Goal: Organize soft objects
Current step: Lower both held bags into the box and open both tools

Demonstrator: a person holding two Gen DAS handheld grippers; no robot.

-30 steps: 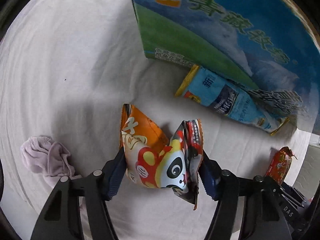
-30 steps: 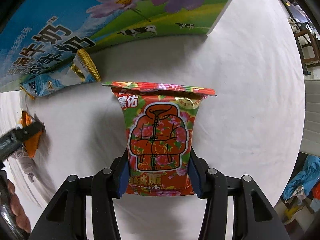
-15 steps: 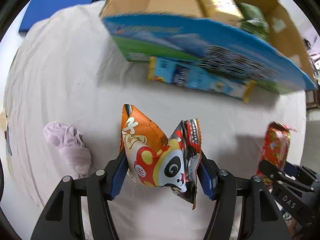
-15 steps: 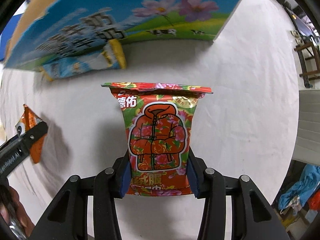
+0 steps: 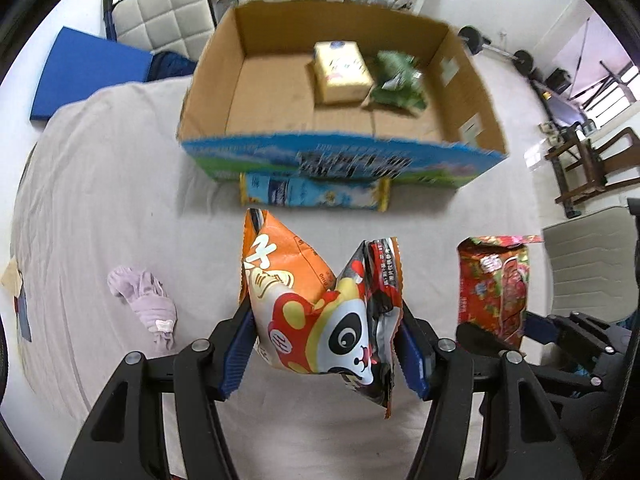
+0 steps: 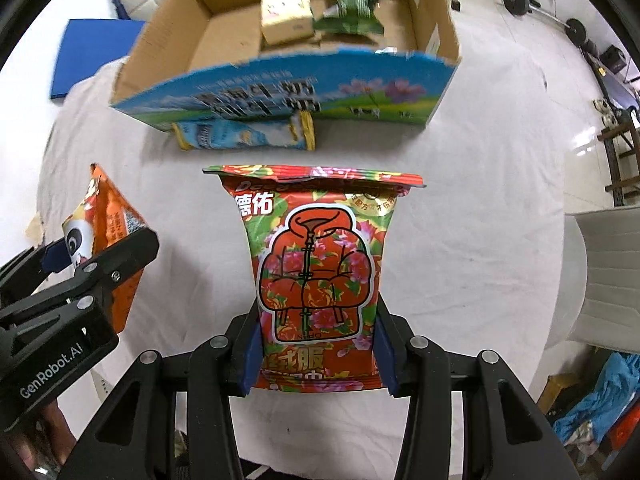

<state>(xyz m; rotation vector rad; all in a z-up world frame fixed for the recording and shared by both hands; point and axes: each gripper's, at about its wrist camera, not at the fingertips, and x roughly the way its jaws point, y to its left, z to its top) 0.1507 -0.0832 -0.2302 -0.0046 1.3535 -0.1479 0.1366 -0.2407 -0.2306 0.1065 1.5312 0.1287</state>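
My left gripper (image 5: 326, 344) is shut on an orange panda snack bag (image 5: 312, 312) and holds it above the white sheet. My right gripper (image 6: 316, 354) is shut on a red floral pack (image 6: 316, 272), also held up. Each gripper shows in the other view: the red pack (image 5: 494, 284) at right, the panda bag (image 6: 108, 232) at left. Ahead stands an open cardboard box (image 5: 404, 160) with a yellow pack (image 5: 342, 70) and a green bag (image 5: 396, 86) inside. A blue packet (image 5: 312, 196) lies against the box's front wall.
A lilac cloth (image 5: 146, 304) lies crumpled on the sheet at left. A blue mat (image 5: 86, 76) and padded chair (image 5: 160, 16) sit behind the bed. A pale chair (image 6: 604, 276) stands at right, with gym weights (image 5: 516, 56) on the floor beyond.
Both grippers have risen and pulled back with their bags. The view went from the box's outer wall to looking down into its open top.
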